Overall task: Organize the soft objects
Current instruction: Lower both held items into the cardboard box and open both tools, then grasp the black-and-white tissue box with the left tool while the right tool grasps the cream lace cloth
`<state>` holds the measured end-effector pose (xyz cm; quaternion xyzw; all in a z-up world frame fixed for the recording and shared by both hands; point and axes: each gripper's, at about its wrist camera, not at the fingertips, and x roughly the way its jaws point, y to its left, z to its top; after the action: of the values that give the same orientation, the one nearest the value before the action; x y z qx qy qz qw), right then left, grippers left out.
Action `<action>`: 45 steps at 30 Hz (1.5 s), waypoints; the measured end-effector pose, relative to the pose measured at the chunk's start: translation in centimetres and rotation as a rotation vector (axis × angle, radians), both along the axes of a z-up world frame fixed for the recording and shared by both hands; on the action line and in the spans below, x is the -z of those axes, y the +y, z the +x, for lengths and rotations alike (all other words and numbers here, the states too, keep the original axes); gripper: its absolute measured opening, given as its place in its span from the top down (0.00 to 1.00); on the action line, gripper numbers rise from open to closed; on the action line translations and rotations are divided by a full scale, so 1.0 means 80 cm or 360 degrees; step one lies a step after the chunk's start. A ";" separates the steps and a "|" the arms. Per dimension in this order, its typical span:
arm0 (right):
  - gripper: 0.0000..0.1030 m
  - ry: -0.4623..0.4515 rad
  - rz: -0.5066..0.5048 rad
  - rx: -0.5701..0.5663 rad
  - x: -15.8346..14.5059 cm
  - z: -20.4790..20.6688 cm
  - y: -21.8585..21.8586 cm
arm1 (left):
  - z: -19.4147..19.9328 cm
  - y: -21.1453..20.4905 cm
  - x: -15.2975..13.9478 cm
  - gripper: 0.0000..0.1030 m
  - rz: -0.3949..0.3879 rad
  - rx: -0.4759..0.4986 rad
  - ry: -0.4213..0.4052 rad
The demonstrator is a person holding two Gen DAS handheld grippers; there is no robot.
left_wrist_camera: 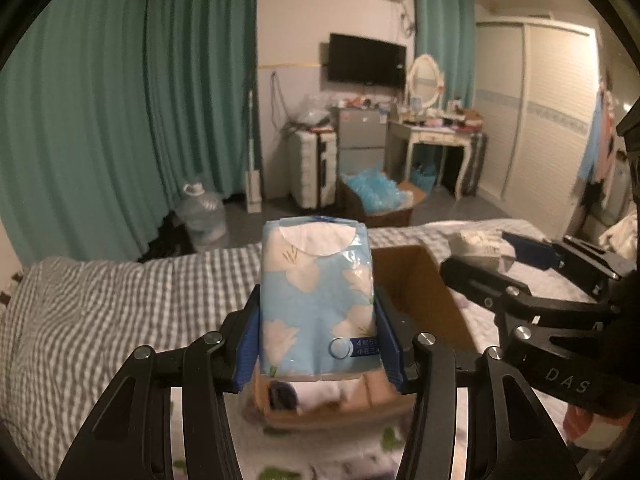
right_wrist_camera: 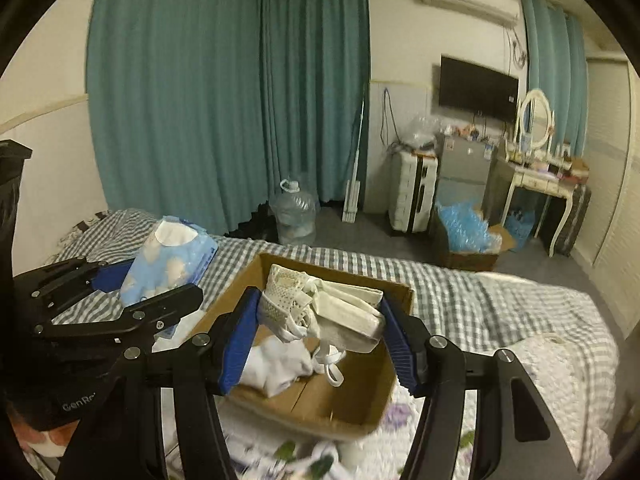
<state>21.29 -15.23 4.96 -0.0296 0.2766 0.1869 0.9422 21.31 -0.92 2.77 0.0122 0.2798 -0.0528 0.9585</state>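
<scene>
My left gripper (left_wrist_camera: 318, 344) is shut on a light-blue flowered tissue pack (left_wrist_camera: 316, 296) and holds it upright above the near end of an open cardboard box (left_wrist_camera: 424, 280) on the bed. The pack also shows in the right wrist view (right_wrist_camera: 168, 264), left of the box (right_wrist_camera: 352, 404). My right gripper (right_wrist_camera: 320, 336) is shut on a bundle of white cloth items (right_wrist_camera: 328, 304) and holds it above the box. White cloth (right_wrist_camera: 280, 364) lies inside the box. In the left wrist view the right gripper (left_wrist_camera: 476, 256) is at the right with the white bundle (left_wrist_camera: 480, 246).
The bed has a grey checked sheet (left_wrist_camera: 120, 304) and a flowered cover (right_wrist_camera: 440, 440) near me. Beyond the bed stand a water jug (right_wrist_camera: 294, 216), a suitcase (right_wrist_camera: 412, 192), a box of blue plastic (right_wrist_camera: 468, 236) and a dressing table (right_wrist_camera: 540, 184).
</scene>
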 end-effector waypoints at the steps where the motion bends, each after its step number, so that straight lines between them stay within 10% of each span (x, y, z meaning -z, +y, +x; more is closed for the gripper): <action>1: 0.42 0.0031 0.0004 0.0007 0.009 0.017 0.001 | 0.013 0.000 0.006 0.52 0.0005 -0.0006 0.0009; 12: 0.41 0.0213 0.0009 0.0057 0.103 0.117 -0.015 | 0.090 -0.020 0.084 0.42 0.0092 0.0035 0.0196; 15: 0.16 0.0174 0.0001 0.0081 0.097 0.122 -0.021 | 0.082 -0.030 0.078 0.17 0.0136 0.0028 0.0152; 18: 0.10 0.0128 0.0038 0.0117 0.078 0.116 -0.034 | 0.072 -0.028 0.061 0.16 0.0149 0.0006 0.0108; 34: 0.02 -0.0171 -0.0110 0.0185 -0.125 -0.083 -0.092 | -0.131 -0.010 -0.109 0.07 0.0095 -0.0075 -0.0279; 45: 0.02 -0.0002 -0.0079 0.0079 -0.065 -0.171 -0.080 | -0.197 0.027 -0.045 0.07 0.0060 -0.0165 -0.0192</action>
<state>7.58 -21.67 10.19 -0.0462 0.2811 0.1565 0.9457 5.52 1.22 6.34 0.0190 0.2227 0.0031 0.9747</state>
